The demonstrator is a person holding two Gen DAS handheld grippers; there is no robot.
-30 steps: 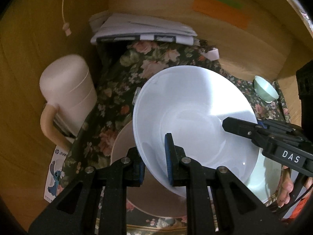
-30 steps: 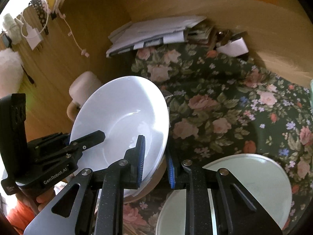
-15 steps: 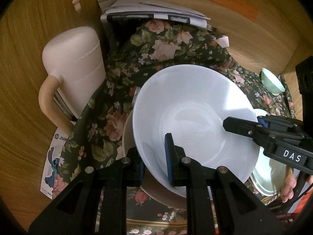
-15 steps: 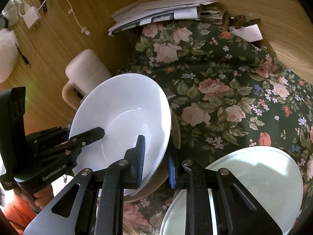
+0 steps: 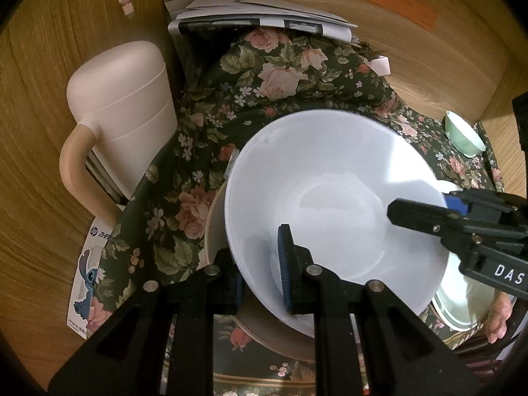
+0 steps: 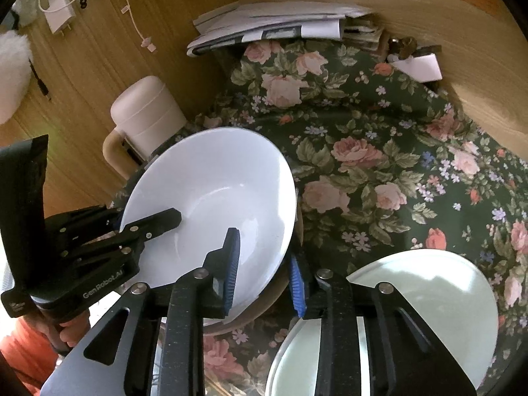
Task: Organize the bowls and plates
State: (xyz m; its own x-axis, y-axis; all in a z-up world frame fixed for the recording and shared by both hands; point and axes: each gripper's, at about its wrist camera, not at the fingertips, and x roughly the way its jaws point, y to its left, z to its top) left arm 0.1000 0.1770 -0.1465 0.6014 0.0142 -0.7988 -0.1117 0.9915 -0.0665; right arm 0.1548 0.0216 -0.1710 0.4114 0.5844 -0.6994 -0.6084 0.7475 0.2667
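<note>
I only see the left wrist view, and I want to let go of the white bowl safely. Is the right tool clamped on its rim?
Observer: No. The right tool has just been opening. The rim of the white bowl sits between its pads, unpressed.
Operator: What is behind that tool on its side?
Observer: A pale green plate lies flat on the floral cloth, right of the bowl, with nothing on its visible part.

Open floral cloth (image 6: 379,165) right of white bowl (image 6: 211,204); pink jug (image 5: 125,122) blocks left, paper stack (image 5: 257,16) and wooden wall (image 6: 462,76) behind, pale plate (image 6: 429,297) near right.
</note>
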